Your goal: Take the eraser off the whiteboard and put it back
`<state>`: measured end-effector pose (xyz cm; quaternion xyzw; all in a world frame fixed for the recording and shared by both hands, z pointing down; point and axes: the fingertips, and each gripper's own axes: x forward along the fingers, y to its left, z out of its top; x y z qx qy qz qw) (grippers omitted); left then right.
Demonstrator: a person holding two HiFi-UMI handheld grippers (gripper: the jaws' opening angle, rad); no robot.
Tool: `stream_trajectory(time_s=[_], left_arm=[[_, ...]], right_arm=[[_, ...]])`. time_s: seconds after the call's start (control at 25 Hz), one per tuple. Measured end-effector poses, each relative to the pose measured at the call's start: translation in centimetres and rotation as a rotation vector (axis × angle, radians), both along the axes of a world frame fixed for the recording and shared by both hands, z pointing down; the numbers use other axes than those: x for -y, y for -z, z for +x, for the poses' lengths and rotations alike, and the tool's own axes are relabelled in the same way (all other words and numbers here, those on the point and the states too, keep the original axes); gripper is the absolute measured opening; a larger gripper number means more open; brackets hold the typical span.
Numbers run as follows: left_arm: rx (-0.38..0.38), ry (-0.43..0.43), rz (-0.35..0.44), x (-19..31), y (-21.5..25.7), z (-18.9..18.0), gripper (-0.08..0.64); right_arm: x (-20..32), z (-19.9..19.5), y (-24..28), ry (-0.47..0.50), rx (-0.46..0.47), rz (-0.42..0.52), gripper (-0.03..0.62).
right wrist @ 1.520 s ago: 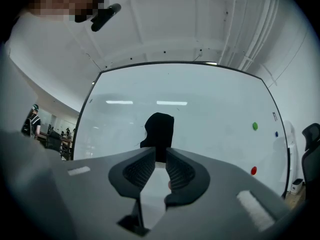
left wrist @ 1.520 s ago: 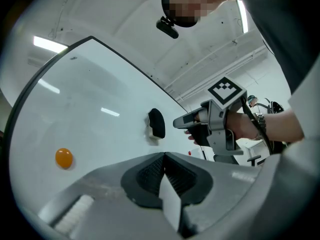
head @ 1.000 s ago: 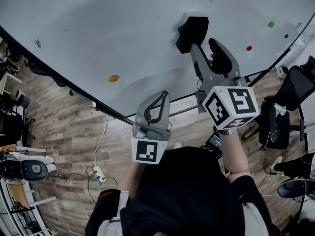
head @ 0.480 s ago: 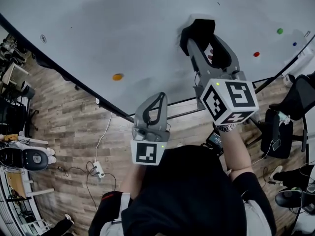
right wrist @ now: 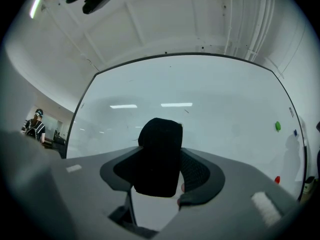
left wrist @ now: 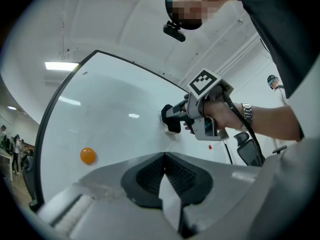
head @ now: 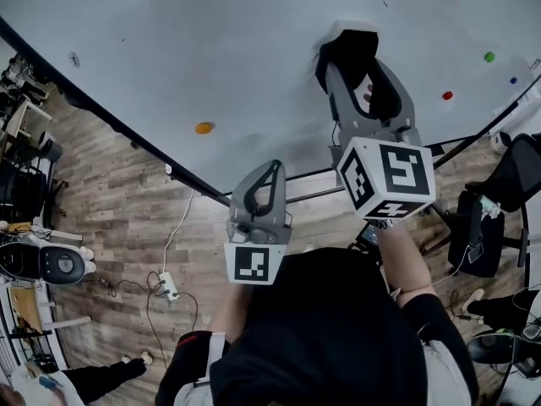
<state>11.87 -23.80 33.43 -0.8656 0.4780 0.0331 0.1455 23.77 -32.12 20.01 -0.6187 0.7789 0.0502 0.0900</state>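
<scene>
Head view: The whiteboard (head: 211, 49) fills the upper part of the frame, with wood floor (head: 110, 201) below it at the left. The right tongs (head: 357, 68) reach up to the board at upper centre-right. The black eraser (head: 348, 45) sits between their jaws, against the board surface. The left tongs (head: 272, 169) are at lower centre, well apart from the eraser, their tip short of the board. An orange magnet (head: 204, 128) is on the board at centre-left. A red magnet (head: 447, 96) and a green magnet (head: 489, 57) are at the far right.

Left gripper view: The left tongs (left wrist: 164, 156) are clenched, pads meeting at the tip with nothing between them. Beyond them, at centre-right, a hand (left wrist: 220, 116) holds the right tongs (left wrist: 170, 123) against the whiteboard (left wrist: 115, 119). The orange magnet (left wrist: 87, 155) shows at lower left.

Right gripper view: The right tongs (right wrist: 161, 153) are released; their jaws have just been opening. The eraser (right wrist: 160, 144) stands between them, upright at frame centre, close against the left pad, with a narrow gap showing at the right pad. The whiteboard (right wrist: 200, 89) lies directly behind it. The green magnet (right wrist: 278, 126) and the red magnet (right wrist: 277, 179) are at the right edge.
</scene>
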Motion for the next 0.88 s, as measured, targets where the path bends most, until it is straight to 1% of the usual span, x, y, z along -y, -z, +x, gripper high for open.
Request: stream_trajectory(time_s=[0.08, 0.16, 0.24, 0.32, 0.44, 0.56, 0.68, 0.8, 0.88], left_arm=[[-0.005, 0.012, -0.015, 0.1, -0.3, -0.3, 0.003], [-0.01, 0.02, -0.024, 0.2, -0.5, -0.6, 0.003], [-0.013, 0.021, -0.027, 0.1, -0.7, -0.8, 0.003], [-0.012, 0.021, -0.019, 0.1, -0.6, -0.8, 0.003], [-0.013, 0.023, -0.015, 0.1, -0.6, -0.9, 0.003], [0.001, 0.026, -0.015, 0.0, -0.7, -1.1, 0.003], [-0.007, 0.029, -0.017, -0.2, -0.8, -1.4, 0.003], [0.002, 0.024, -0.007, -0.5, -0.9, -1.4, 0.003], [0.001, 0.028, -0.024, -0.8, -1.1, -1.6, 0.003]], right_arm=[[0.1, 0.3, -0.1, -0.007, 0.006, 0.0, 0.222], [0.4, 0.4, -0.3, 0.012, 0.032, -0.013, 0.27], [0.6, 0.3, -0.4, 0.053, 0.06, -0.031, 0.264], [0.7, 0.0, -0.4, 0.076, 0.058, -0.037, 0.24], [0.8, -0.4, -0.4, 0.065, 0.028, -0.029, 0.23], [1.0, -0.4, -0.4, 0.053, 0.026, -0.025, 0.23], [1.1, -0.5, -0.4, 0.043, 0.023, -0.032, 0.23], [1.2, -0.4, -0.5, 0.038, 0.032, -0.037, 0.233], [1.2, -0.4, -0.4, 0.033, 0.034, -0.038, 0.233]])
